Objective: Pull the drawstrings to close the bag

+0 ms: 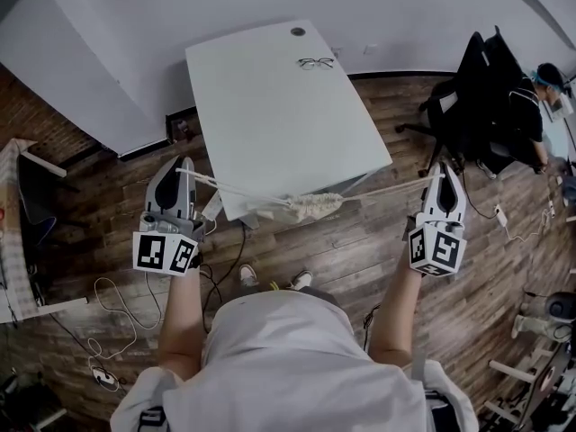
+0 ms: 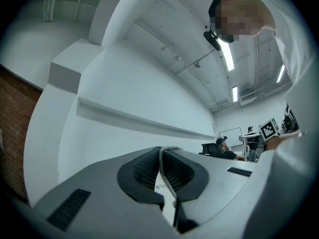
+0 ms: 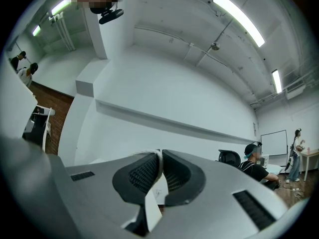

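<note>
A small cream cloth bag (image 1: 317,207) hangs gathered at the near edge of the white table (image 1: 270,106), strung between both grippers. Its left drawstring (image 1: 236,190) runs taut to my left gripper (image 1: 184,171), which is shut on the cord. The right drawstring (image 1: 396,188) stretches to my right gripper (image 1: 443,171), also shut on it. In the left gripper view the cord (image 2: 166,172) is pinched between the dark ribbed pads. The right gripper view shows the string (image 3: 158,157) clamped between its pads too. Both grippers are held apart, well to either side of the bag.
Eyeglasses (image 1: 316,62) lie at the table's far edge. A black office chair (image 1: 468,97) and a seated person (image 1: 540,88) are at the right. Cables (image 1: 108,331) trail over the wooden floor at the left. A brick wall stands at the far left.
</note>
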